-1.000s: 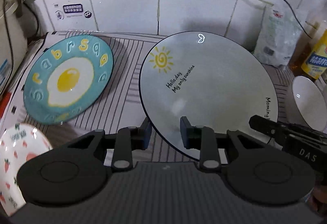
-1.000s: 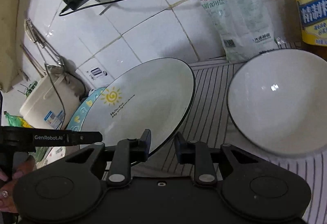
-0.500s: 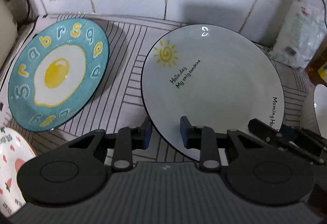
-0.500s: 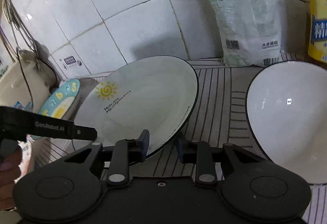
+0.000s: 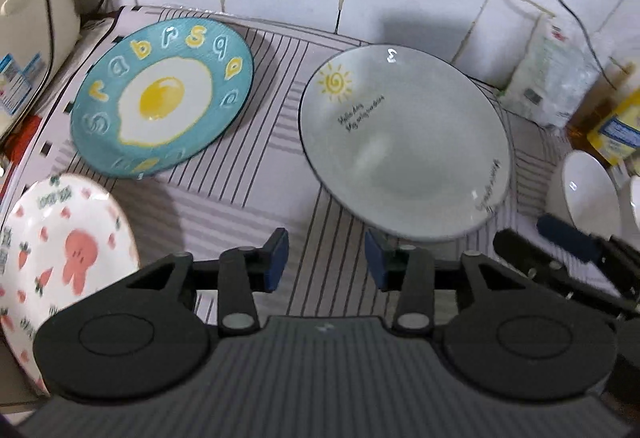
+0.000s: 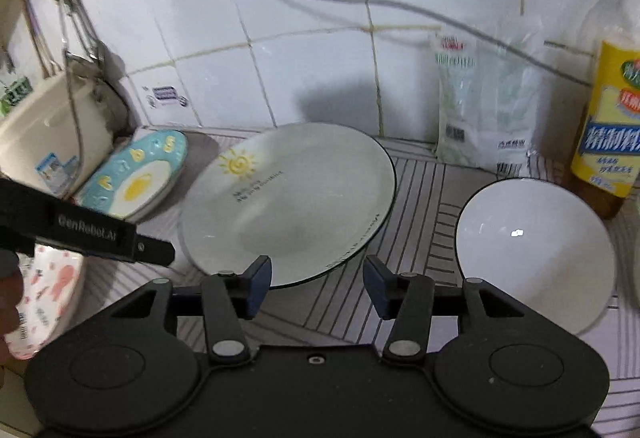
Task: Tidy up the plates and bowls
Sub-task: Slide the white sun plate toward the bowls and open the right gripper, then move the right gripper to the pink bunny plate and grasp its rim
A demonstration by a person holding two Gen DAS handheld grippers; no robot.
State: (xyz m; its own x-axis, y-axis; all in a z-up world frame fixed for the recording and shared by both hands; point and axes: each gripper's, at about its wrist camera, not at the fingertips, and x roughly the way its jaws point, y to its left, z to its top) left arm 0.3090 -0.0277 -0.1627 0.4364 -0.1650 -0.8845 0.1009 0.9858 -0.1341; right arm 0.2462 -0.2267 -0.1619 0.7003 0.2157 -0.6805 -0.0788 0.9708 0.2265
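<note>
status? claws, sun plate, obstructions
Both claws, left and right, open, empty. Sun plate flat on striped mat, ungripped. White bowl close beside plate's right edge.

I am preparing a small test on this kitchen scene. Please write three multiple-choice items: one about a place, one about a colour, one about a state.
1. Where is the sun plate relative to the egg plate, in the left wrist view?
A. to its right
B. on top of it
C. to its left

2. What colour is the egg plate's rim?
A. red
B. blue
C. black

3. How is the left claw?
A. shut on the sun plate
B. shut on the bowl
C. open, holding nothing

Answers:
1 A: the two plates lie apart on the striped mat.
2 B: blue surrounds the white and yellow egg.
3 C: its jaws stand wide apart with only mat between them.
</note>
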